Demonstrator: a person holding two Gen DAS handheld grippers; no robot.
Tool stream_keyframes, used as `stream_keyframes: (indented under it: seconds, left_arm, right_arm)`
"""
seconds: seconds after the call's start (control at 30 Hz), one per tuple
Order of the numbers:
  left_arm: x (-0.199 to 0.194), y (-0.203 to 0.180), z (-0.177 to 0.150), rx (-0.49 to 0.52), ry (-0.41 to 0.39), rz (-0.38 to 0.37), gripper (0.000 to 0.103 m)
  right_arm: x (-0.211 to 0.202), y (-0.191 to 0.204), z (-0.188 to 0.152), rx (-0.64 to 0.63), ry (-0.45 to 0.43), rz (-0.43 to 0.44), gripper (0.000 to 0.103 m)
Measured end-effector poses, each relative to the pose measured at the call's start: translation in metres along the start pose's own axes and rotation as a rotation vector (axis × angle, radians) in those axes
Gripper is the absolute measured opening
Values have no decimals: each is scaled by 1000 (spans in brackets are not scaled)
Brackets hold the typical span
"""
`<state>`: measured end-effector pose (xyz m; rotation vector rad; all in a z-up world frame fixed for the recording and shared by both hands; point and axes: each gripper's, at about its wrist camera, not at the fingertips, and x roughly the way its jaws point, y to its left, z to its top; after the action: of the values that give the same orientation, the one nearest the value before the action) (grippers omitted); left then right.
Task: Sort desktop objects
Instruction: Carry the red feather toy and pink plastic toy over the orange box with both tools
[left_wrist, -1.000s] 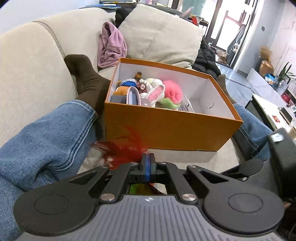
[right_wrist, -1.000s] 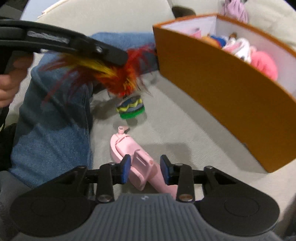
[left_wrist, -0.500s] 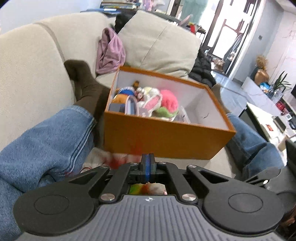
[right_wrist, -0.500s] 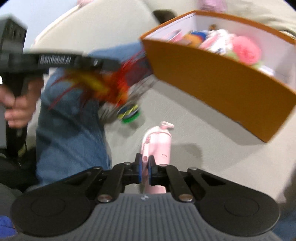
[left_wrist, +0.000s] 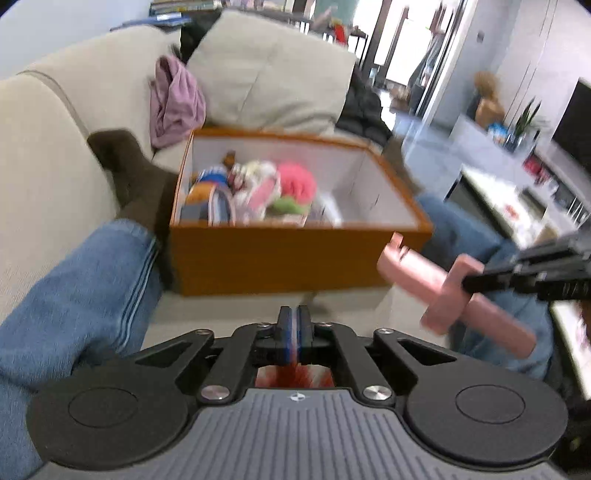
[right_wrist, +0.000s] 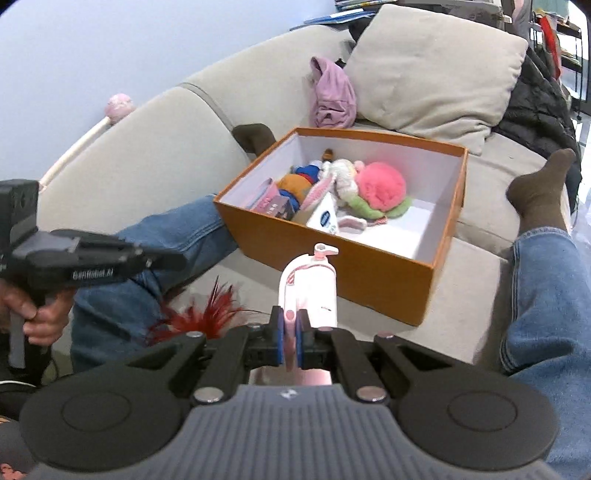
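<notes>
The right gripper (right_wrist: 290, 341) pinches a pink tool (right_wrist: 309, 291) by a thin tab low on its body, the blue pads pressed onto it from both sides. The tool sticks out past the fingertips toward the far side, its small spout at the top, in the air in front of the near wall of the orange box (right_wrist: 332, 264). In the left wrist view the same tool (left_wrist: 443, 295) shows at the right, blurred, slanting up to the left toward the box's (left_wrist: 280, 258) near right corner.

The left gripper (left_wrist: 294, 332) has its jaws opening, though the pads still look nearly together. Red feathers (left_wrist: 293, 376) show just behind and below them; whether the pads grip the feathers cannot be told, since the gripper body hides the contact. In the right wrist view the feathers (right_wrist: 199, 317) fan out at the left, below the left gripper (right_wrist: 162, 260), their base cut off by the right gripper's frame.

The box sits on a beige sofa (right_wrist: 140, 155) between two legs in jeans (right_wrist: 543, 306) and holds plush toys (right_wrist: 380, 182) crowded into its left part; several are too jumbled to identify.
</notes>
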<state>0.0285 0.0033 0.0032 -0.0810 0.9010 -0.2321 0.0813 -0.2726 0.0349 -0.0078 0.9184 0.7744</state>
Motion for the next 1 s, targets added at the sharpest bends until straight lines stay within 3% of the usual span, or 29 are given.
stream_keyframes:
  seconds: [0.03, 0.1, 0.37, 0.43, 0.5, 0.53, 0.6, 0.7, 1.0]
  left_arm:
    - [4, 1, -4, 4, 32, 12, 22]
    - [11, 1, -13, 17, 76, 18, 56]
    - [55, -4, -38, 23, 233, 48, 61]
    - [67, -4, -41, 15, 251, 63, 58]
    - [73, -3, -42, 9, 256, 80, 31]
    - [76, -3, -42, 3, 259, 85, 28]
    - [78, 1, -42, -16, 251, 72, 10]
    - [74, 2, -39, -24, 226, 57, 4]
    - [28, 26, -9, -116, 57, -39, 3]
  right_arm:
    - [3, -2, -3, 17, 3, 8, 6]
    - [8, -5, -6, 44, 4, 17, 6]
    - [-17, -12, 24, 89, -128, 20, 6]
    - [-23, -17, 40, 109, -189, -19, 6]
    - [-22, -23, 56, 135, -232, -64, 6]
    - [-18, -27, 65, 145, -252, -92, 6]
    - [-6, -35, 81, 153, -267, -147, 6]
    - [29, -52, 103, 178, -239, -234, 6]
    - [122, -84, 123, 239, -95, -406, 6]
